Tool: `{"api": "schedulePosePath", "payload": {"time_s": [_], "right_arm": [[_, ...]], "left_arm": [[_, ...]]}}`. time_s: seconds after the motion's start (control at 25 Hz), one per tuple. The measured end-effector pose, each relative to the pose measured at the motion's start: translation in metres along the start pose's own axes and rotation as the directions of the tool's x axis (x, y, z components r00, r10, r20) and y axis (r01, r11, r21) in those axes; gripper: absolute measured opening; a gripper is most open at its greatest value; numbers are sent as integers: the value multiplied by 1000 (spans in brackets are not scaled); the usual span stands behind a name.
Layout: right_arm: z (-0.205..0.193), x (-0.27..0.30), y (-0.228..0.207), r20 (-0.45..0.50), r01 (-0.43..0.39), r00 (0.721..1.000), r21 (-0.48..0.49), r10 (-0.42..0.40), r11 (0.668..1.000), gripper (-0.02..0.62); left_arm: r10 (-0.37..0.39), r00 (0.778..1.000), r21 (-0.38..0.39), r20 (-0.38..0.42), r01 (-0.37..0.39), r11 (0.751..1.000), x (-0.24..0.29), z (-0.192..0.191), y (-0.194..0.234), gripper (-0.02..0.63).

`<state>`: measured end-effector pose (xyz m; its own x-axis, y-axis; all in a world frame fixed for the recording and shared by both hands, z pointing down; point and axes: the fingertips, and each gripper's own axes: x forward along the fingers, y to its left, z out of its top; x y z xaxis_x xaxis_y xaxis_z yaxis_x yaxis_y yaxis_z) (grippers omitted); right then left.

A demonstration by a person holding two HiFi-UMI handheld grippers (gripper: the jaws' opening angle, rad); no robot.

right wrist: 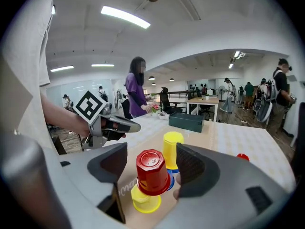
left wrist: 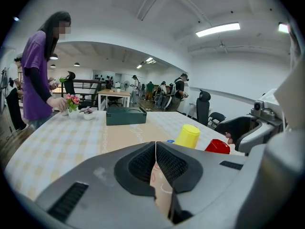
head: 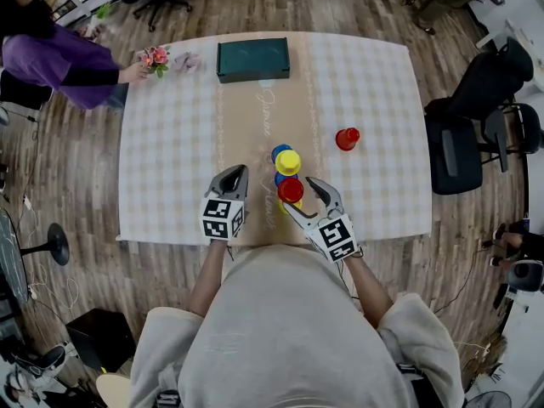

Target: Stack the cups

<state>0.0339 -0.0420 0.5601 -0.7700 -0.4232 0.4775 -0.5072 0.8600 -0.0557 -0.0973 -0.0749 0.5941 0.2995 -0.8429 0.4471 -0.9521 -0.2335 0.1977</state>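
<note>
A red cup (right wrist: 151,171) sits upside down, slightly tilted, on an upturned yellow cup (right wrist: 145,202), with a blue cup (right wrist: 171,184) just behind. My right gripper (right wrist: 151,168) is open, and its jaws stand either side of the red cup (head: 290,190) with gaps. Beyond it, another yellow cup (head: 288,161) tops a blue one (head: 279,150). A lone red cup (head: 347,138) stands further right. My left gripper (head: 240,174) is shut and empty, left of the cups. In the left gripper view (left wrist: 156,147) its pads meet.
A dark green box (head: 252,60) lies at the far side of the checked table (head: 170,143). A person in purple (head: 59,62) reaches to a small flower pot (head: 155,58) at the far left corner. Black office chairs (head: 476,117) stand to the right.
</note>
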Motion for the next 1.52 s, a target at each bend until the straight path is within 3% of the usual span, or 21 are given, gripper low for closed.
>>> {"api": "schedulePosePath", "payload": {"time_s": [0.2, 0.48, 1.0, 1.28, 1.52], "right_arm": [[20, -15, -13, 69, 47, 996, 16, -48, 999, 308], [26, -40, -56, 115, 181, 975, 75, -189, 981, 296], [-22, -88, -132, 44, 427, 894, 215, -446, 878, 282], [-54, -94, -148, -19, 494, 861, 270, -508, 827, 282], [-67, -81, -161, -54, 517, 849, 298, -526, 803, 282]], "left_arm": [[-11, 1000, 8, -4, 11, 1000, 4, 2, -3, 15], [-45, 999, 27, -16, 46, 999, 15, 4, -12, 15], [-106, 993, 60, -57, 109, 992, 33, 4, -24, 15], [-134, 987, 69, -87, 140, 988, 44, 1, -27, 15], [-147, 983, 66, -105, 155, 986, 51, 0, -25, 15]]}}
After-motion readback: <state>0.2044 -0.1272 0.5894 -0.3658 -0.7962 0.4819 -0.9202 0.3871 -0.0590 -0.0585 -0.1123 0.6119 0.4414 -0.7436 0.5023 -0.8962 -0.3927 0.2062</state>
